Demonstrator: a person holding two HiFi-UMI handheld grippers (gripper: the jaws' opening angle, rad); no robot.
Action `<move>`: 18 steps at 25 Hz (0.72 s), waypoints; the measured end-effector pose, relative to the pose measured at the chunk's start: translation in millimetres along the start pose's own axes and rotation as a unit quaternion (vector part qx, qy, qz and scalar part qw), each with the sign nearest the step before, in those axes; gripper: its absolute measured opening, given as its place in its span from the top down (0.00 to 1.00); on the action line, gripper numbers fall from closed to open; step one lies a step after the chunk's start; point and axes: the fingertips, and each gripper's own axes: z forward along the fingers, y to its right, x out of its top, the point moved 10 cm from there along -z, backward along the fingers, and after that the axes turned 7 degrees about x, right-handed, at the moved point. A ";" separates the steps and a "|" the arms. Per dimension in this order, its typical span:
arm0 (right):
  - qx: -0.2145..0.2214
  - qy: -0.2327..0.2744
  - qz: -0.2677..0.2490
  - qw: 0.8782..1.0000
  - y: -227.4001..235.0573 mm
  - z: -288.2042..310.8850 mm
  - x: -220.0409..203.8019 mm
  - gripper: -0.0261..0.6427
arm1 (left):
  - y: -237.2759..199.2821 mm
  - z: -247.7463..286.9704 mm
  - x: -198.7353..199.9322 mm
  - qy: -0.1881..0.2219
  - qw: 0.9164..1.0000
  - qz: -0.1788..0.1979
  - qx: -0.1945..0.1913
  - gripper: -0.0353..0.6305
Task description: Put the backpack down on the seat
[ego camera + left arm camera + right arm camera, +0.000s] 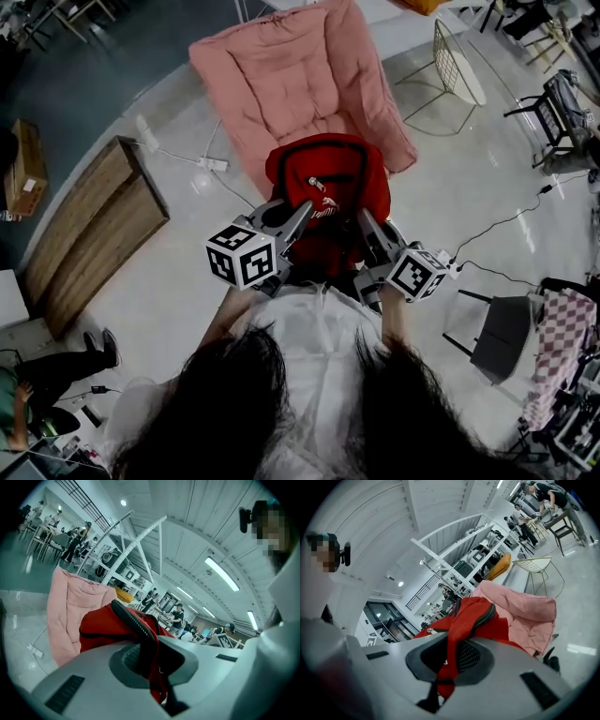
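Jaws of the left gripper (298, 214) and right gripper (366, 223), each clamped on red fabric of the backpack (328, 178). Pink seat (291, 75) just beyond the backpack.

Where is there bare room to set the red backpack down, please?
The pink seat is bare beyond the backpack. The floor left of it carries a power strip; a wire chair stands at its right.
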 end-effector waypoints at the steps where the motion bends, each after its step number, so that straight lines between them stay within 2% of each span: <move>1: 0.001 -0.003 0.002 1.000 4.6 3.7 2.3 0.91 | -2.3 4.3 1.2 -0.002 1.000 -0.001 0.004 0.89; 11: 0.019 -0.046 0.009 0.999 56.5 50.5 38.6 0.91 | -28.2 54.1 21.2 -0.015 0.999 -0.023 0.046 0.89; 18: 0.006 -0.089 0.022 0.996 115.0 84.7 64.4 0.91 | -53.6 112.1 29.7 -0.061 0.993 -0.046 0.088 0.89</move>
